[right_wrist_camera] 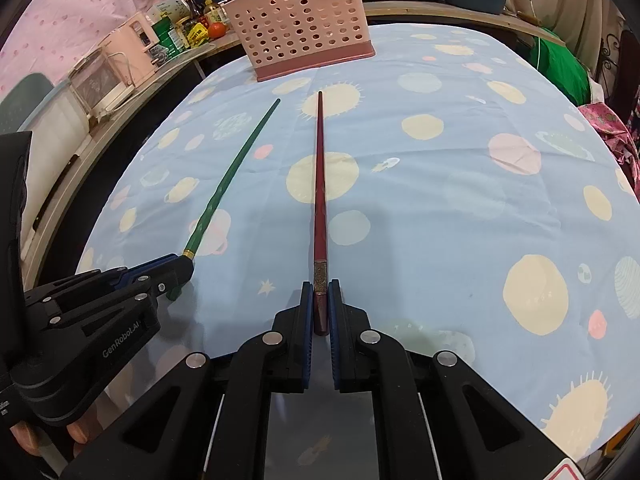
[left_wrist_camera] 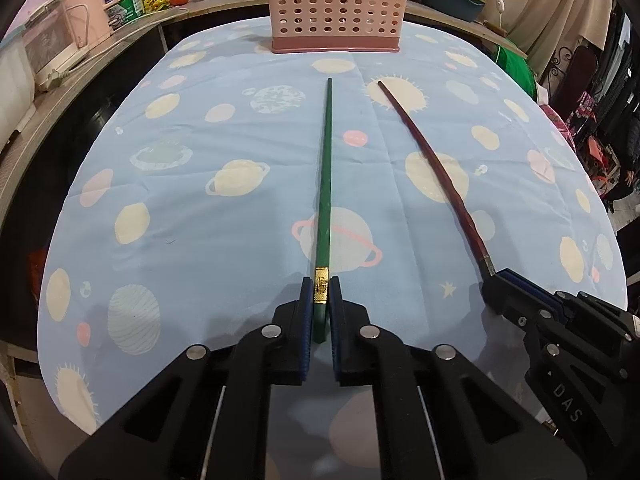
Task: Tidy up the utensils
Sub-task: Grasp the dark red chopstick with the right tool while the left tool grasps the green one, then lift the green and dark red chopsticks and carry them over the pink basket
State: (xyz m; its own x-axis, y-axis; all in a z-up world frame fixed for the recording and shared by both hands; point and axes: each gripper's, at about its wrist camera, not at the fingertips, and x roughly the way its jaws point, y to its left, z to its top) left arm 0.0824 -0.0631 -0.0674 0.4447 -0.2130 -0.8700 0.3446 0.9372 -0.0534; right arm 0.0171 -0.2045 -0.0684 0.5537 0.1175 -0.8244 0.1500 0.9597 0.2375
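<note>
While the left gripper (left_wrist_camera: 320, 292) clamps the green chopstick (left_wrist_camera: 325, 168), the right gripper (right_wrist_camera: 320, 296) clamps the red chopstick (right_wrist_camera: 320, 184), basket (left_wrist_camera: 336, 4) at 12 o'clock.

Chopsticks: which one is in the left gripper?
The green chopstick, clamped at its gold band by the left gripper. The dark red chopstick is in the right gripper.
</note>
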